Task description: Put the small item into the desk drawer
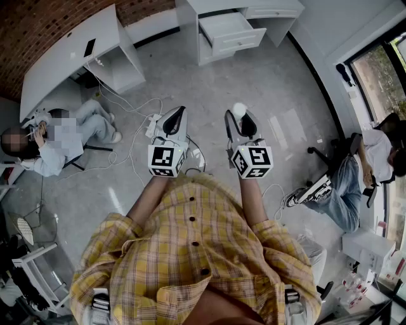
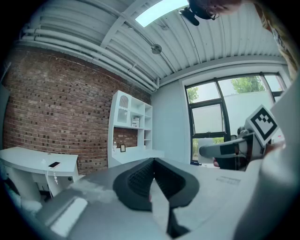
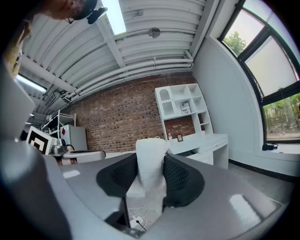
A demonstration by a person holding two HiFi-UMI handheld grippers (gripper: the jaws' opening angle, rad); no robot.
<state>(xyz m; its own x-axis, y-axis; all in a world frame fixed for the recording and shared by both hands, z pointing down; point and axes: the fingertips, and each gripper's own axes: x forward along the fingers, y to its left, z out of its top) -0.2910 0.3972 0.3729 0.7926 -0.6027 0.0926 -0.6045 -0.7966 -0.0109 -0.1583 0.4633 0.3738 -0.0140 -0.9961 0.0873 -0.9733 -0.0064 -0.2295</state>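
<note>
**Yellow-shirted person holds small item in right gripper, well apart from open drawer**

Head view: a yellow plaid shirt fills the foreground, with both arms stretched out over the grey floor. The left gripper and right gripper are held side by side, each with its marker cube nearest the body. A small item, white and rounded, sits at the tip of the right gripper. Well beyond them, at the far edge of the floor, a white desk stands with one drawer pulled out. White cables trail across the floor to the left of the grippers, and a person sits on either side of the room.

Left gripper view: the left gripper has its dark pads closed together with nothing between them. A brick wall and white shelving lie ahead.

Right gripper view: the right gripper is clamped on the small item, which stands upright between the pads and rises above them. The desk shows ahead to the right, against the brick wall.
</note>
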